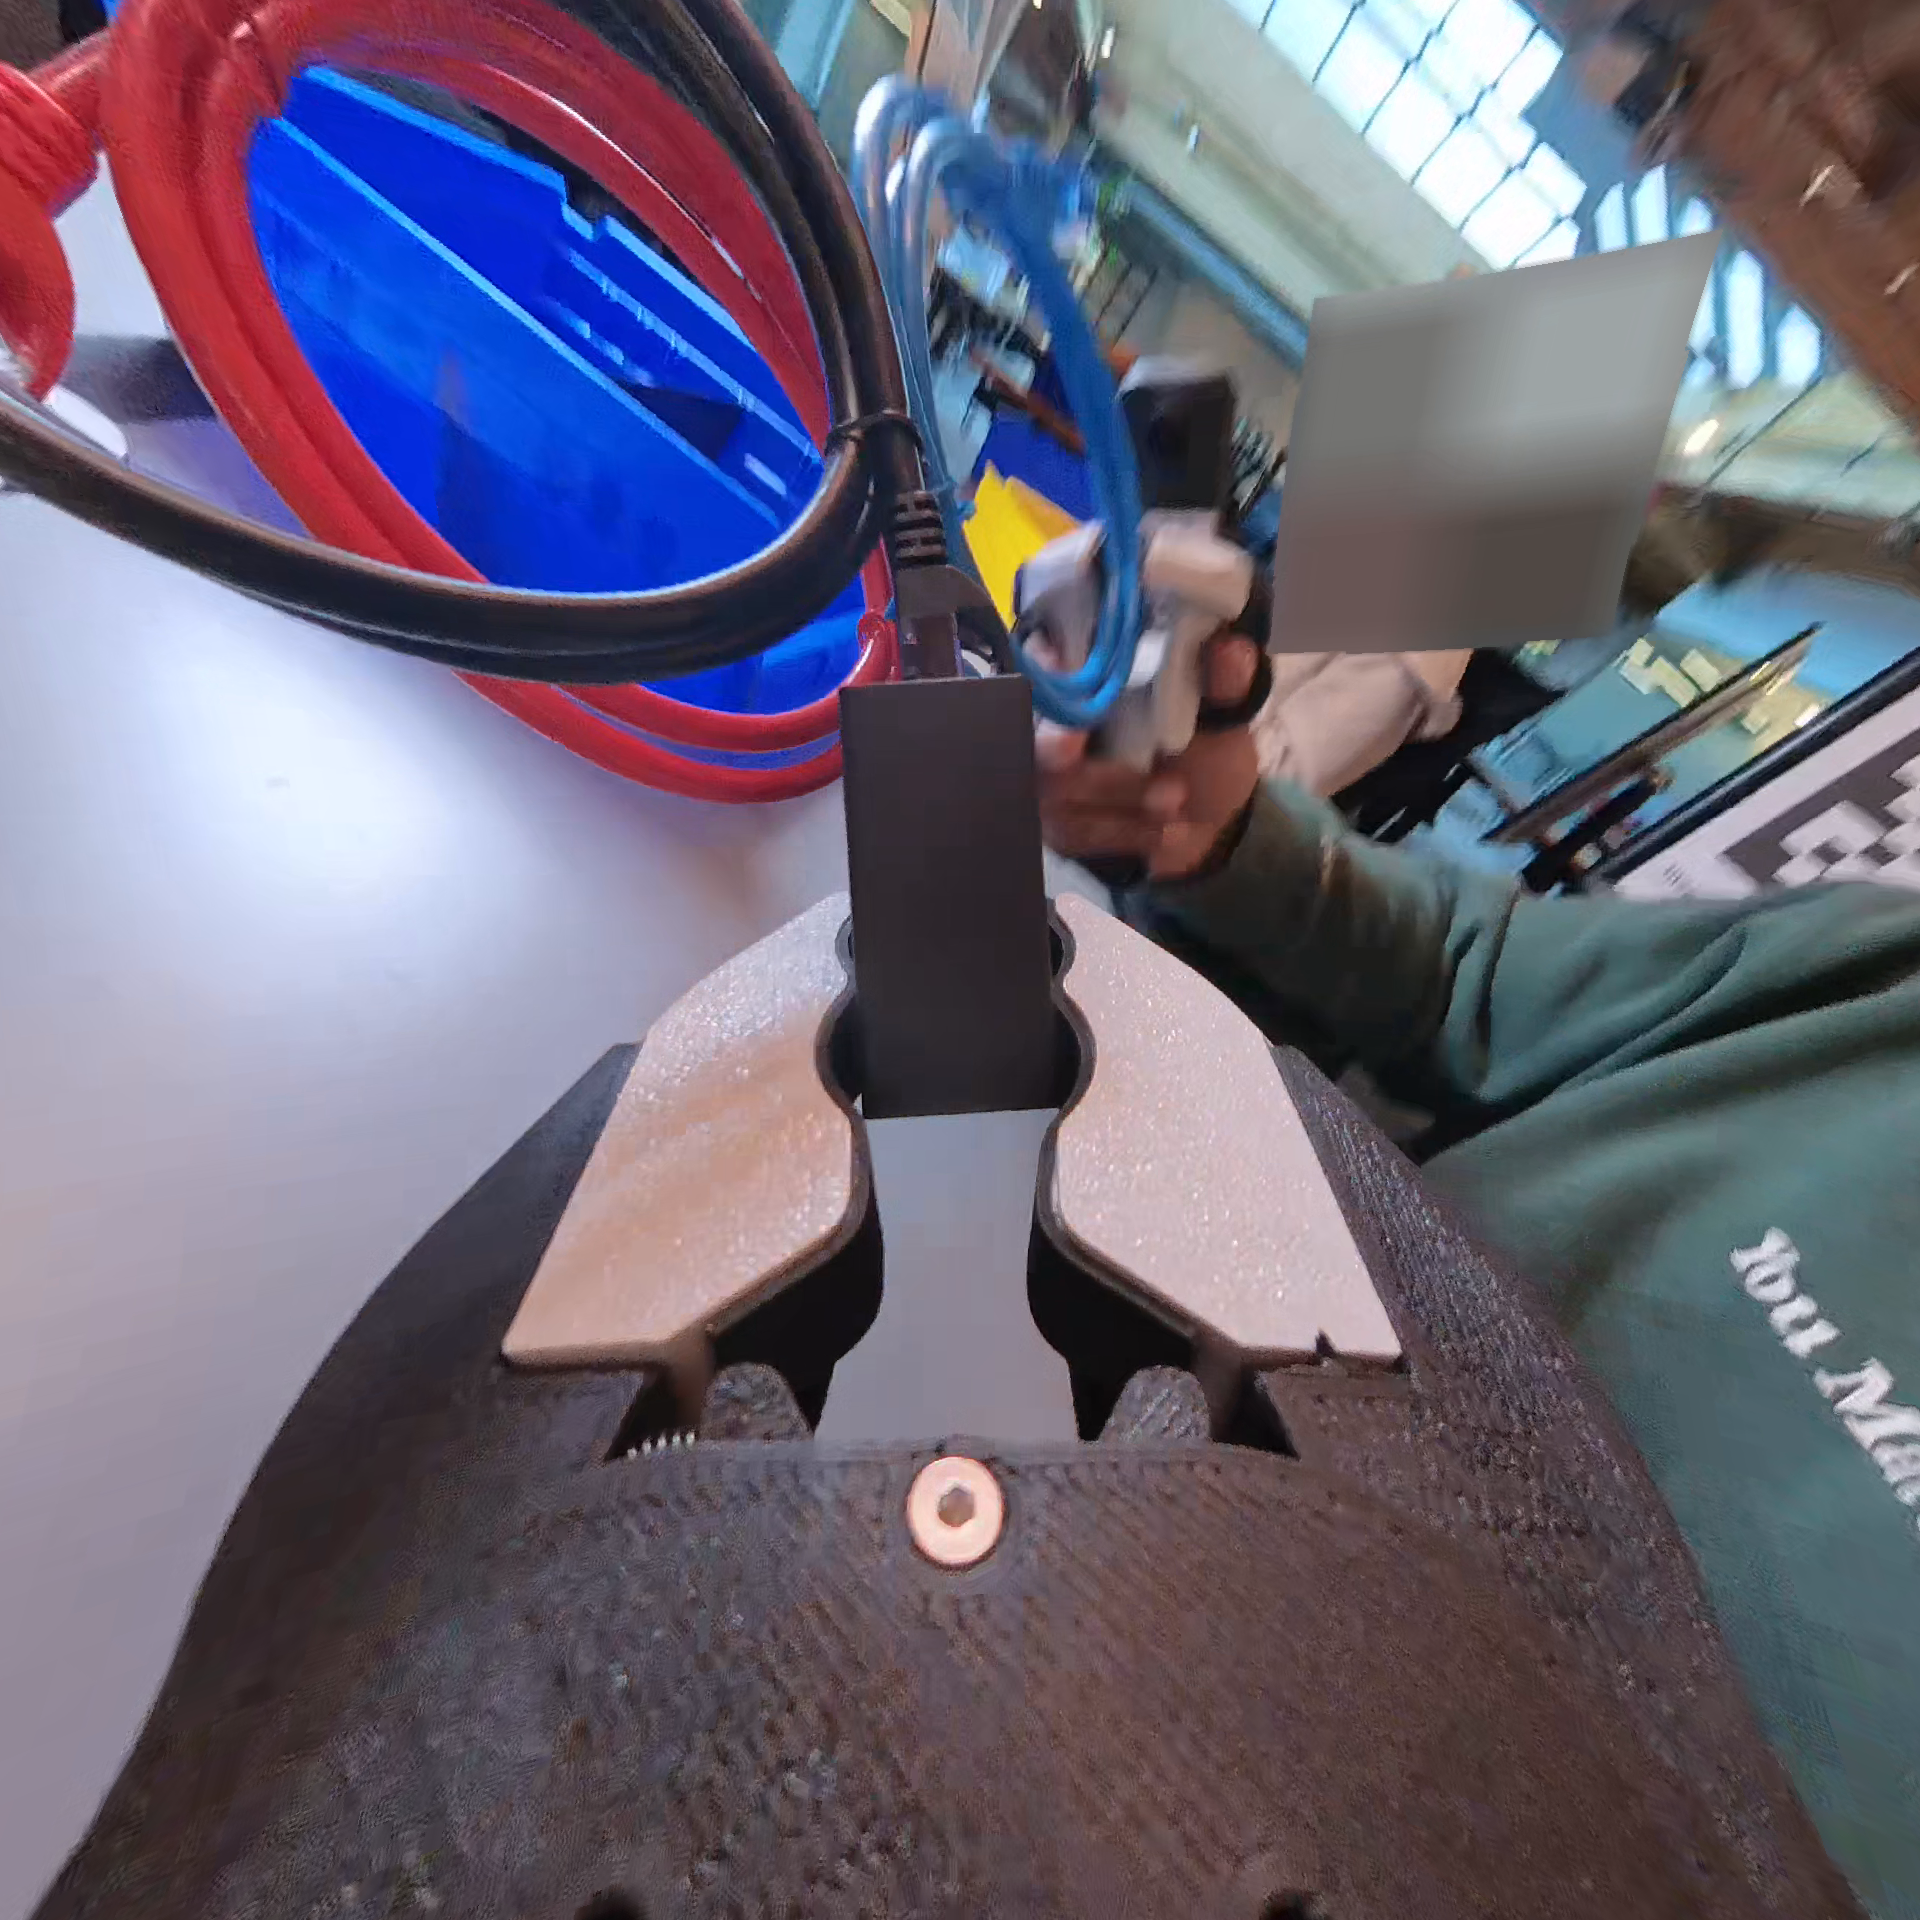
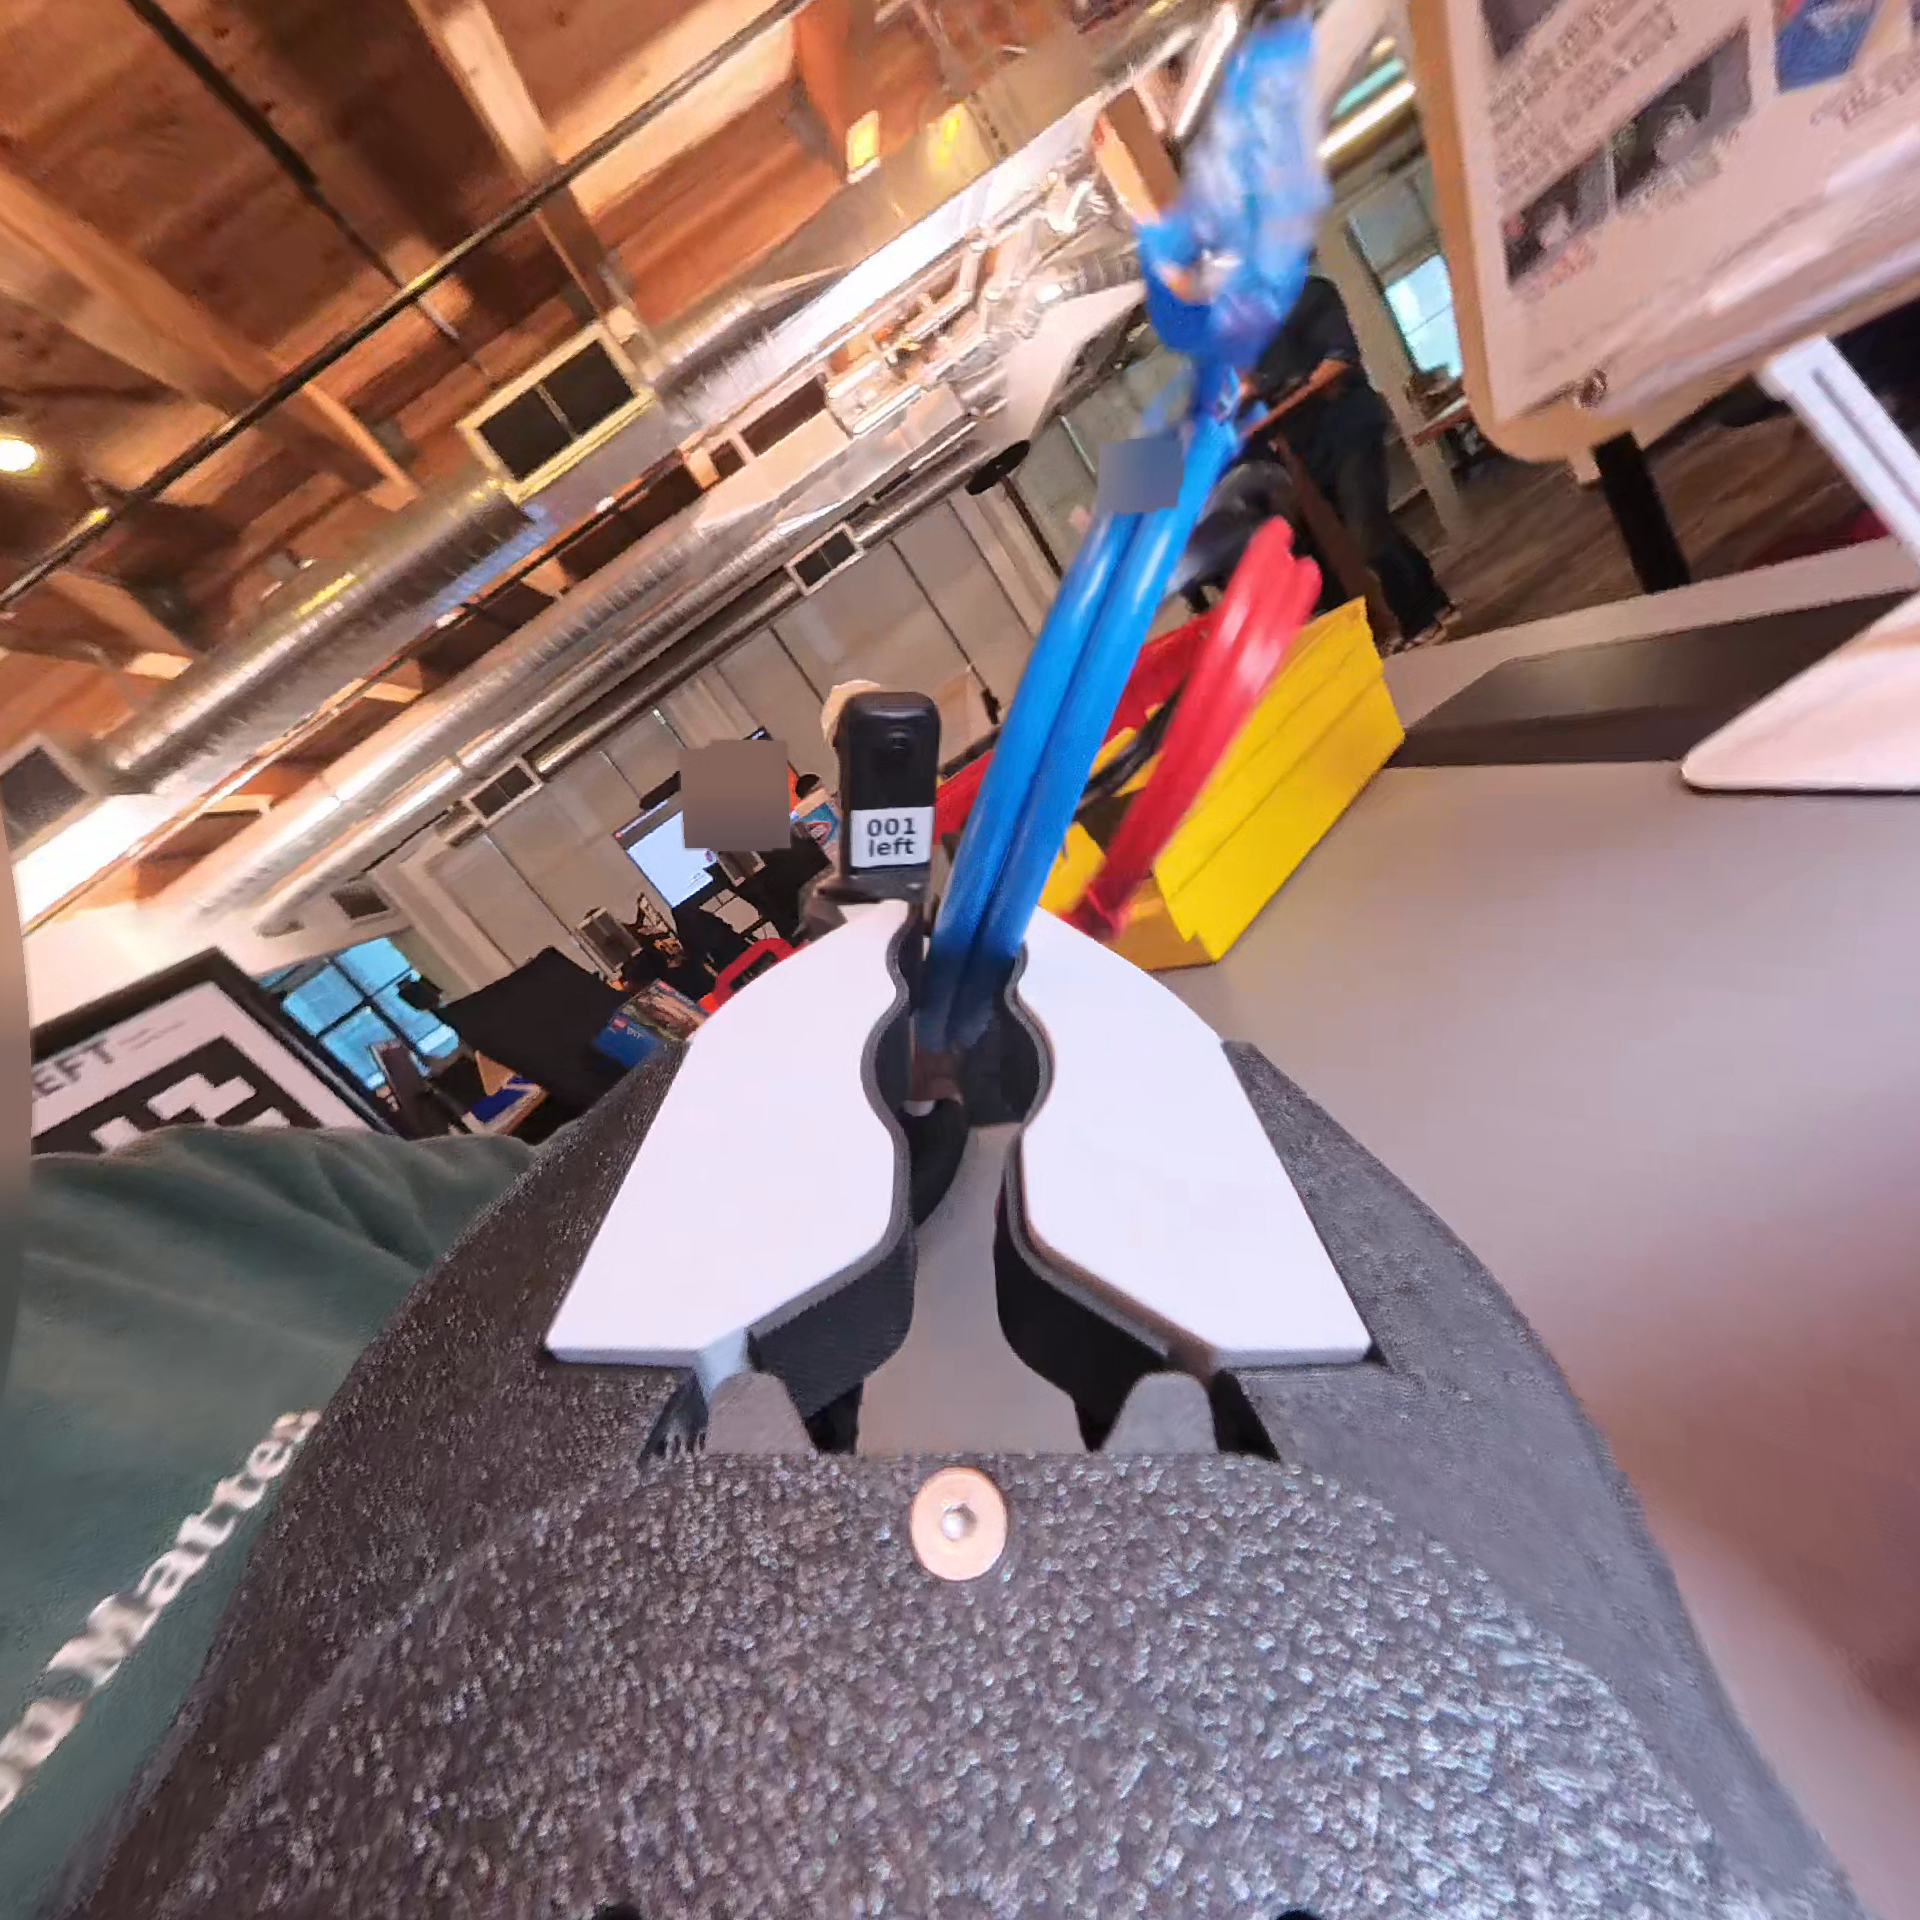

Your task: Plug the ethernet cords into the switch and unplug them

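My left gripper (image 1: 951,920) is shut on the switch (image 1: 940,800), a small black box held above the grey table (image 1: 312,935). A black ethernet cord (image 1: 416,603) is plugged into the switch's far end. A coiled red cord (image 1: 197,291) hangs behind it. My right gripper (image 2: 961,971) is shut on a bundled blue ethernet cord (image 2: 1049,748) that stands up from the jaws, its far end blurred. In the left wrist view the right gripper (image 1: 1127,623) holds the blue cord (image 1: 1081,395) just right of the switch, apart from it.
A blue bin (image 1: 540,416) stands behind the red coil, and a yellow bin (image 2: 1288,727) sits on the table (image 2: 1558,1039). A white monitor base (image 2: 1829,717) is at the far right. My green sleeve (image 1: 1558,1039) crosses the right side. People stand far back in the room. Across from one pair of fingers to the other is roughly 12 cm.
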A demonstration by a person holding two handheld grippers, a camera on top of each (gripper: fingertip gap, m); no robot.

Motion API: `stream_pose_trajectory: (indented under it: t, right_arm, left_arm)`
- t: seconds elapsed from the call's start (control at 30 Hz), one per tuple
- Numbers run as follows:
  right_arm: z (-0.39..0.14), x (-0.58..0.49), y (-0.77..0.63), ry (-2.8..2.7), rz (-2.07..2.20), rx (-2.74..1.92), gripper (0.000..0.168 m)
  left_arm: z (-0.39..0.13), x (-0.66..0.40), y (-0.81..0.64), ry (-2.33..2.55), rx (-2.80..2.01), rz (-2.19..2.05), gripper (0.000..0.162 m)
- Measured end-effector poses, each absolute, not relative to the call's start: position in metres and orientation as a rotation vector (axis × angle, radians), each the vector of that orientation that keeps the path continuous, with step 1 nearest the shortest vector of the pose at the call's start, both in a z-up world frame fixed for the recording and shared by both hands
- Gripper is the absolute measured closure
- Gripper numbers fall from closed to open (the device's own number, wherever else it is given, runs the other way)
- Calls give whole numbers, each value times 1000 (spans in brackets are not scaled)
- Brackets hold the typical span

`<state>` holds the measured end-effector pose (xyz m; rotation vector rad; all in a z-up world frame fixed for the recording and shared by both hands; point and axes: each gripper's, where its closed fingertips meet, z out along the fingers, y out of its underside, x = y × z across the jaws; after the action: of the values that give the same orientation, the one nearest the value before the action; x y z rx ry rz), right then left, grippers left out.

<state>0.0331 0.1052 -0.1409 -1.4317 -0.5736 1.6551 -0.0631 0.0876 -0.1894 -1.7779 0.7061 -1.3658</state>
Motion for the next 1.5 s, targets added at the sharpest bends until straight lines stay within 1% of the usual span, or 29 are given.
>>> stream_pose_trajectory:
  t: [0.07, 0.1, 0.23, 0.3, 0.4, 0.5, 0.53, 0.6, 0.63, 0.77, 0.9, 0.97, 1.03, 1.07, 1.2, 1.3, 1.5]
  right_arm:
    - [-129, 41, 106, -641, 1602, -1425, 157]
    - [-126, 44, 106, -690, 1547, -1439, 156]
    - [-137, 57, 114, -926, 1248, -1514, 153]
    - [-142, 61, 115, -970, 1243, -1531, 149]
    - [-162, 59, 119, -934, 1331, -1641, 147]
    - [-184, 54, 124, -827, 1465, -1770, 145]
    - [-187, 56, 129, -791, 1460, -1791, 142]
    - [-187, 64, 142, -742, 1349, -1818, 128]
    - [-184, 71, 149, -722, 1266, -1814, 125]
    - [-153, 90, 156, -727, 984, -1681, 122]
    - [-148, 88, 149, -864, 698, -1644, 116]
    - [-146, 79, 139, -970, 615, -1600, 118]
    - [-150, 57, 112, -1151, 684, -1560, 126]
    - [-157, 45, 93, -1268, 752, -1556, 128]
    - [-191, 13, 57, -1546, 740, -1572, 129]
    - [-200, 4, 56, -1601, 675, -1550, 129]
    - [-206, -12, 36, -1804, 796, -1560, 137]
  left_arm:
    - [-199, -62, 81, 805, -1829, -1339, 132]
    - [-198, -59, 74, 839, -1831, -1389, 132]
    - [-196, -49, 39, 1037, -1807, -1567, 132]
    - [-190, -43, 25, 1072, -1775, -1666, 132]
    - [-187, -37, 12, 1108, -1754, -1745, 131]
    - [-187, -36, 16, 1029, -1771, -1797, 131]
    - [-191, -37, 22, 984, -1802, -1794, 131]
    - [-198, -41, 34, 896, -1854, -1786, 131]
    - [-201, -44, 39, 866, -1876, -1779, 131]
    - [-215, -50, 49, 879, -1943, -1667, 132]
    - [-222, -46, 44, 908, -1987, -1656, 132]
    - [-225, -45, 40, 937, -2009, -1662, 132]
    - [-230, -45, 33, 988, -2040, -1676, 132]
    - [-234, -44, 28, 1017, -2058, -1679, 132]
    - [-248, -37, 13, 1132, -2116, -1648, 132]
    - [-257, -36, 6, 1222, -2137, -1586, 132]
    - [-241, -31, 3, 1296, -2020, -1504, 132]
